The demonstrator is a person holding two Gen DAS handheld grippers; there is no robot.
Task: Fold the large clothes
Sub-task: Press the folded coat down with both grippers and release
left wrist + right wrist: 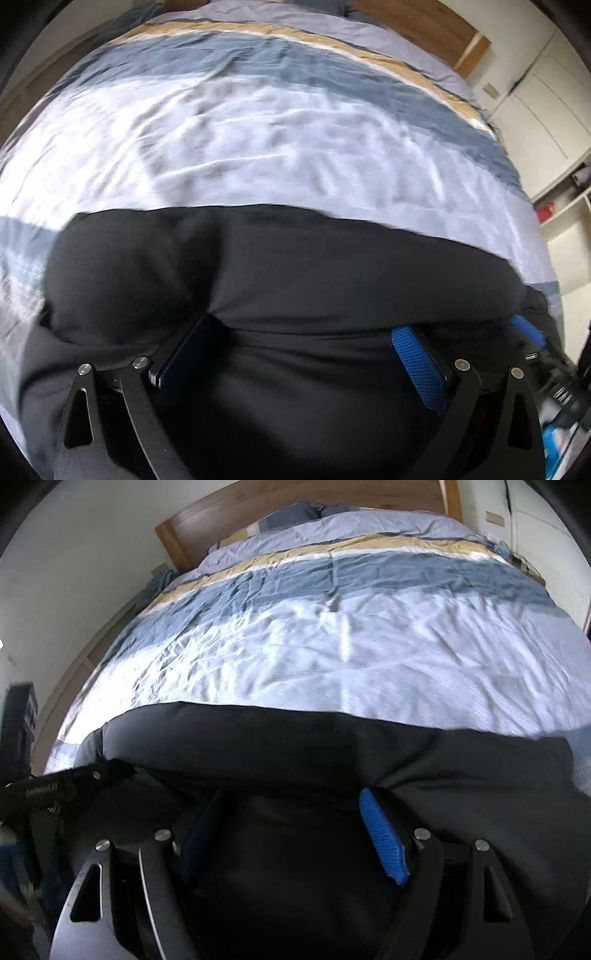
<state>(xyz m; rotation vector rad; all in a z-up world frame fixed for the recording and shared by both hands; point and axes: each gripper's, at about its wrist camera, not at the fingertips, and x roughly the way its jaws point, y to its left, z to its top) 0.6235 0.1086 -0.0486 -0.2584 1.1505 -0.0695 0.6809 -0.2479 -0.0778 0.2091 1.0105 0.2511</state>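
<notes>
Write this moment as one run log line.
left gripper: open | right gripper: open | black garment: on bed

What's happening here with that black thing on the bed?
A person is working a dark garment on a bed with a striped duvet, holding tongs in each hand. The left tongs and right tongs are both spread wide over the bunched fabric, gripping nothing. The garment lies near the bed's foot, not yet neatly folded.

A bed (369, 657) with a wooden headboard (236, 513) carries a striped duvet (258, 140) in white, blue and tan bands, stretching ahead of the fingers. A black garment (332, 746) lies directly on its near end, bunched around the fingers.
</notes>
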